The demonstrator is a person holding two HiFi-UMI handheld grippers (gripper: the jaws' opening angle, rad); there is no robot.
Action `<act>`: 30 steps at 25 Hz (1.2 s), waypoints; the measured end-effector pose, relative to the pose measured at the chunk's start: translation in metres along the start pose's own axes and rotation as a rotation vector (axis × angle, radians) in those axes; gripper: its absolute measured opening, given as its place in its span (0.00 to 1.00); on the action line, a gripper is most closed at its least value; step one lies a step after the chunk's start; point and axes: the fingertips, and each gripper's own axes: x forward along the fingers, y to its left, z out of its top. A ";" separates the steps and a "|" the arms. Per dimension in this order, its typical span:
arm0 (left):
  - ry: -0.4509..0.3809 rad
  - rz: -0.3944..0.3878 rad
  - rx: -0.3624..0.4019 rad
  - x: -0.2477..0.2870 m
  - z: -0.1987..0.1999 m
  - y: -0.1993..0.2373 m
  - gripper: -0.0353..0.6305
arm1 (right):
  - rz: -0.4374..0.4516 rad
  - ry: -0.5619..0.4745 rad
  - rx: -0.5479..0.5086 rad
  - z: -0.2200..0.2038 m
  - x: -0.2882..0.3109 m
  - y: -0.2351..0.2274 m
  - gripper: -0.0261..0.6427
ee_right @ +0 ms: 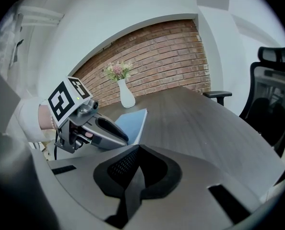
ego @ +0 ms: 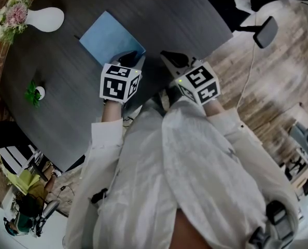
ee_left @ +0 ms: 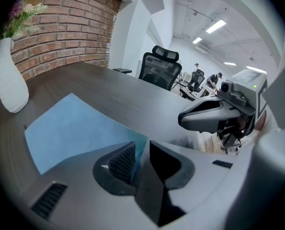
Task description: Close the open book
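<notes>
The blue book (ego: pixel 110 38) lies shut and flat on the surface (ego: pixel 190 14), at eleven o'clock from the left gripper (ego: pixel 130 56). Its jaws stand parted at the book's near corner, seemingly to let the cover go. The right gripper (ego: pixel 172 58), clenched on nothing, idles at its three o'clock.

Book (ego: pixel 110 37) near corner hidden under left hand-held gripper (ego: pixel 129 56); flowers (ego: pixel 11 15) cut by edge.
</notes>
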 end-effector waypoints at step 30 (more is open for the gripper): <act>-0.312 0.032 -0.068 -0.084 0.022 0.013 0.10 | 0.125 -0.090 -0.067 0.080 0.003 0.048 0.05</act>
